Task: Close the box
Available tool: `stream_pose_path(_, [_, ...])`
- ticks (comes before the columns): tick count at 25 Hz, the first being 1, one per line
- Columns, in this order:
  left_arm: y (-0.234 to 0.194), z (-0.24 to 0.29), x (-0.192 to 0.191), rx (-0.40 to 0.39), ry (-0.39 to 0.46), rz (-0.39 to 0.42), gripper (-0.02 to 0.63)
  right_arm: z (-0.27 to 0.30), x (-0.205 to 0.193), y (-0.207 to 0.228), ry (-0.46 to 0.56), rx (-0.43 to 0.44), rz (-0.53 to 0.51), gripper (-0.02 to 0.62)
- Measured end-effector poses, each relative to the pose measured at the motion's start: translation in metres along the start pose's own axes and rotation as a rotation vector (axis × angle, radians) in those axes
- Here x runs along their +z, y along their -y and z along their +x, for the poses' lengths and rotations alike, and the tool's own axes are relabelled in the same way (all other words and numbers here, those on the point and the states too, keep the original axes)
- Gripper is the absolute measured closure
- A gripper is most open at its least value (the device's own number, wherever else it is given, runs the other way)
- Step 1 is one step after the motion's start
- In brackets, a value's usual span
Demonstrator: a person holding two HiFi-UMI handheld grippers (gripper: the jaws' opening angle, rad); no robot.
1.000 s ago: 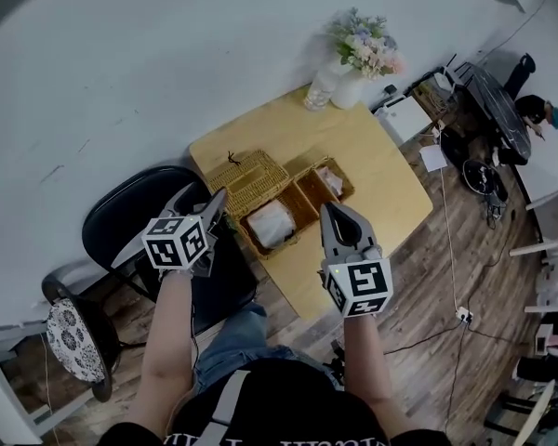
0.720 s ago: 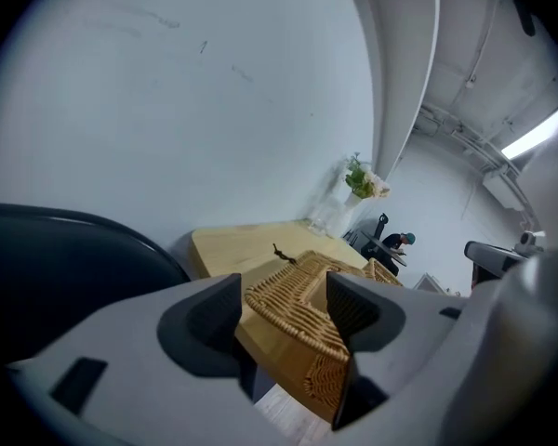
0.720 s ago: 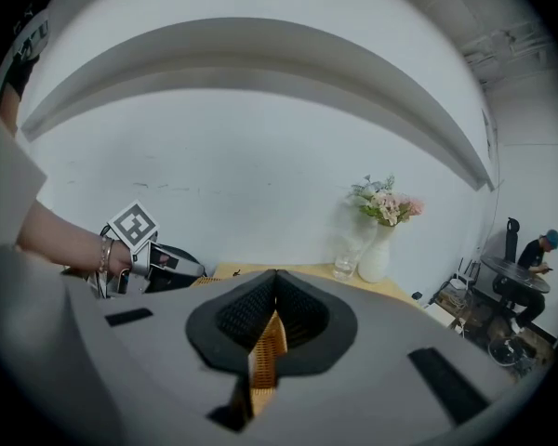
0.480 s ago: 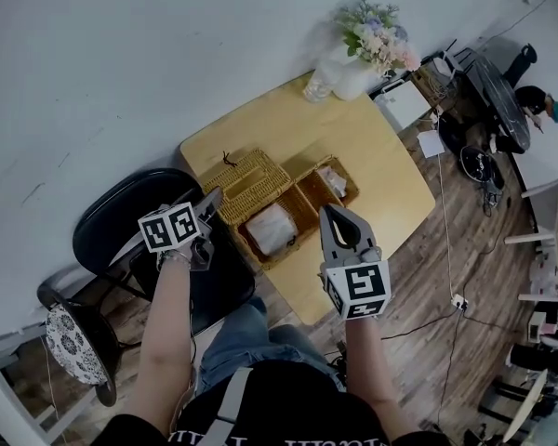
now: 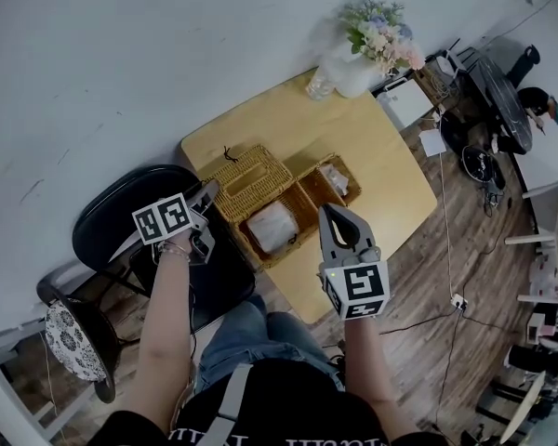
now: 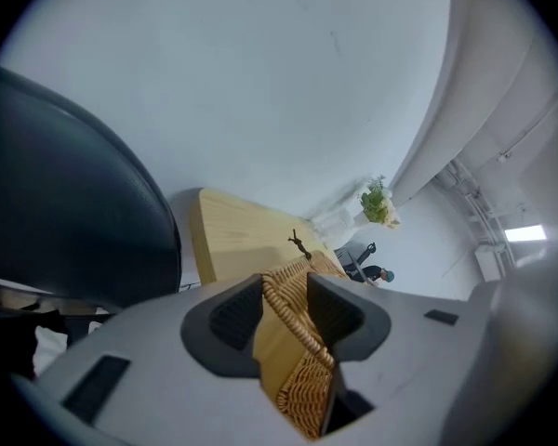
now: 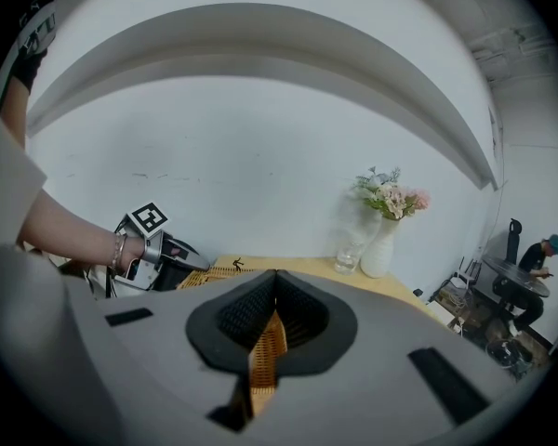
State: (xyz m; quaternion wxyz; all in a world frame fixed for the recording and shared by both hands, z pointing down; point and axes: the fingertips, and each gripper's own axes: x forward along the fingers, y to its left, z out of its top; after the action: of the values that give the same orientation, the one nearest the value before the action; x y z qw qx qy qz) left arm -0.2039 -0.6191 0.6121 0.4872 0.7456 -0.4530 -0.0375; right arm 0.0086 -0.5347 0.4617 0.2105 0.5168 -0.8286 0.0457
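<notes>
**A:** At the lower middle of the head view, what are the two claws doing?

**B:** The right claw (image 5: pixel 328 212) hovers by the box's near side. Its jaws are closed to a slit. Wicker shows through the slit, but I see nothing held. The left claw (image 5: pixel 207 193) is to its left, beside the black chair (image 5: pixel 121 226). Its jaws have just been closing, and in the left gripper view they pinch the woven rim of the lid (image 5: pixel 253 177).

**A:** And the box itself?

**B:** It is mid-frame on the wooden table (image 5: pixel 377 151). The box (image 5: pixel 299 207) has its long axis running from lower left to upper right, and both compartments are uncovered. The lid lies flat beside it, up and to the left, and the two touch along a shared edge.

**A:** So which way must the lid go?

**B:** I judge it has to swing up and over toward the lower right, turning about that shared edge. The left claw is the nearer one, at the lid's outer left corner. The right claw is on the box's opposite side, well placed to steady it.

**A:** Anything beyond?

**B:** A vase of flowers (image 5: pixel 372 49) stands at the table's far corner, well apart from the box.
</notes>
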Motion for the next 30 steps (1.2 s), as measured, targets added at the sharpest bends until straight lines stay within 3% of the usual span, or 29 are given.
stream_pose_path(4, [0.012, -0.009, 0.012, 0.014, 0.069, 0.069, 0.465, -0.009, 0.006, 0.002, 0.021, 0.001, -0.011, 0.58])
stream_pose_path(12, [0.055, -0.035, 0.03, 0.079, 0.195, 0.31, 0.483, -0.042, 0.011, 0.006, 0.062, 0.016, -0.036, 0.58])
stream_pose_path(30, [0.122, -0.071, 0.007, 0.237, 0.225, 0.716, 0.488, -0.106, 0.011, 0.015, 0.14, 0.03, -0.002, 0.58])
